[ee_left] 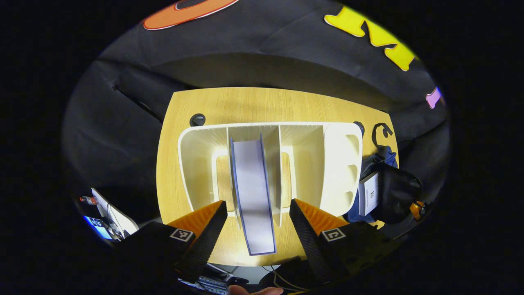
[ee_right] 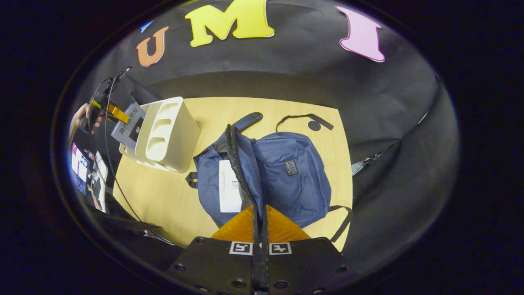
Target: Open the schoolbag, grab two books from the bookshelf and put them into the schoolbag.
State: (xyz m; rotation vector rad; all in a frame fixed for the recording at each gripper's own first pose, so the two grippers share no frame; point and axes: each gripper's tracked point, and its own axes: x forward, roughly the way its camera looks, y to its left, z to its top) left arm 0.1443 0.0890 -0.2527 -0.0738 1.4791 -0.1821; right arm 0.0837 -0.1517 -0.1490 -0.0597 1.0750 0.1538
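Note:
A white bookshelf (ee_left: 339,164) stands on the wooden table (ee_left: 245,104). A blue-covered book (ee_left: 254,184) stands upright in its middle slot and juts toward me. My left gripper (ee_left: 257,203) is open, one finger on each side of that book's near end, with gaps on both sides. In the right gripper view the blue schoolbag (ee_right: 290,176) lies on the table, and my right gripper (ee_right: 260,207) is shut on its zip edge (ee_right: 235,155), holding the flap up. A white book (ee_right: 229,186) lies inside the bag. The bookshelf (ee_right: 168,135) stands to the bag's left.
The bag's straps (ee_right: 303,119) trail toward the table's far edge. Black cloth walls close in behind and beside the table. A hand (ee_right: 82,116) holds the left gripper beyond the shelf. Cables and a lit screen (ee_right: 82,168) sit off the table's left side.

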